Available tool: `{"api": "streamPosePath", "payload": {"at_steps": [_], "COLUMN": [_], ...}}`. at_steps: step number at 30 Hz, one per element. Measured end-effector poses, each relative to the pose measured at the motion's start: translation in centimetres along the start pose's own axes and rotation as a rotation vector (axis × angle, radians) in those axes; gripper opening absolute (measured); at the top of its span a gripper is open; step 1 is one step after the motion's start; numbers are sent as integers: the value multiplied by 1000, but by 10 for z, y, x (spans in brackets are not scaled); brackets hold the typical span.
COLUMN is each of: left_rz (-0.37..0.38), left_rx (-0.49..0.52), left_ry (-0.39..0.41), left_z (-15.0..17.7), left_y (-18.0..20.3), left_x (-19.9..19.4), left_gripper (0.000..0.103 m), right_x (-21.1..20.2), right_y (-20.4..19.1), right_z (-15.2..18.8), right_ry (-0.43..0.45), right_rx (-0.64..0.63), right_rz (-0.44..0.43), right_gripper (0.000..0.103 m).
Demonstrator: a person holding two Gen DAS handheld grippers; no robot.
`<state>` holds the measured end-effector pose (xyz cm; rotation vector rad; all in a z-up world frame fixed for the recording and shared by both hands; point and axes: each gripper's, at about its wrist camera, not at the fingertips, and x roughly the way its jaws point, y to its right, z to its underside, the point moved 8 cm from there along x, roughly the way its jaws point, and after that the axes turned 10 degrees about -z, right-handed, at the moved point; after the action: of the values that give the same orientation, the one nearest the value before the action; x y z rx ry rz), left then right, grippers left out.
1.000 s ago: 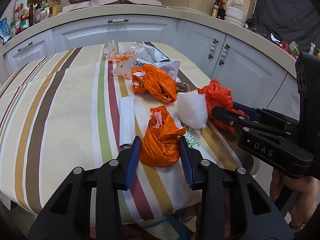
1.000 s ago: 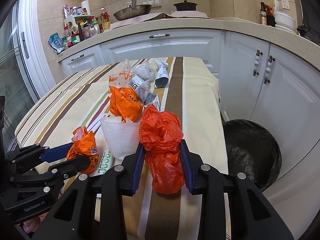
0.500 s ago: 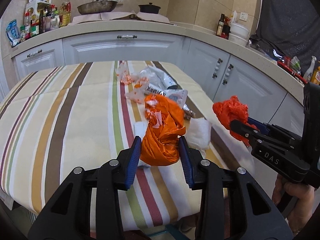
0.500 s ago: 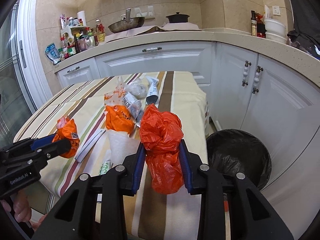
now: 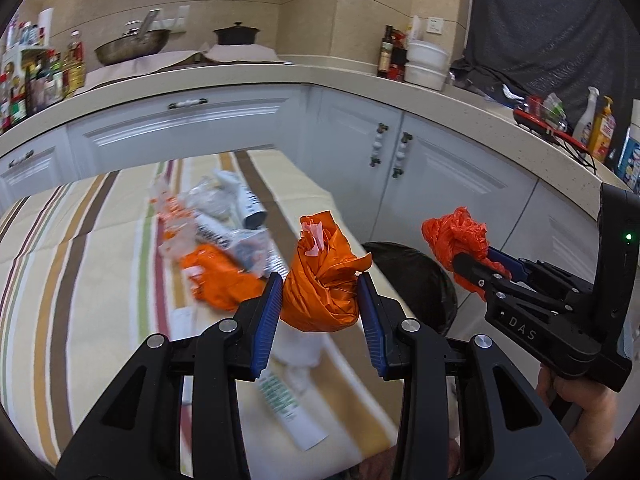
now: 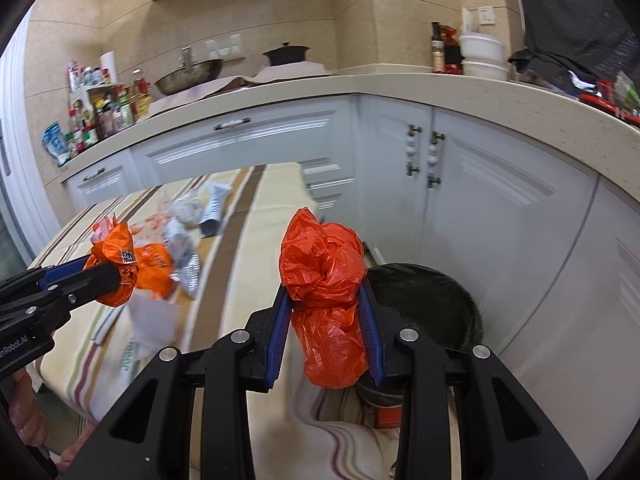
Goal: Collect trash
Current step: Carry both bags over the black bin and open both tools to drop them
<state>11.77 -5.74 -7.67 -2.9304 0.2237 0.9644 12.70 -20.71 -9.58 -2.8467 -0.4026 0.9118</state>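
Two claws hang above the table [image 5: 80, 264]: left claw [image 5: 320, 304] clamps an orange bag [image 5: 324, 280], right claw [image 6: 326, 308] clamps a red bag [image 6: 324, 276] near the bin [image 6: 432, 300].

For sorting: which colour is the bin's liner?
Black; the bin shows best in the right wrist view.
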Motion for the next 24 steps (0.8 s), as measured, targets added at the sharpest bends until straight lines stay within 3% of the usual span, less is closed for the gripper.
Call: {"api": "streamPosePath", "payload": {"at_steps": [10,24], "left_rz": [23,-62], "left_rx": [83,163], "left_ry": [-29,-123], "left_z": [-23,-36], "left_y": [72,138], "left_x": [49,142], "left_gripper": [37,38], "right_x": [-5,35], "right_y": [62,131], "right_z": [-4,-2], "right_ry": [22,-1], "right_rx": [64,136], "right_rz": [94,127], "right_gripper": [34,34]}}
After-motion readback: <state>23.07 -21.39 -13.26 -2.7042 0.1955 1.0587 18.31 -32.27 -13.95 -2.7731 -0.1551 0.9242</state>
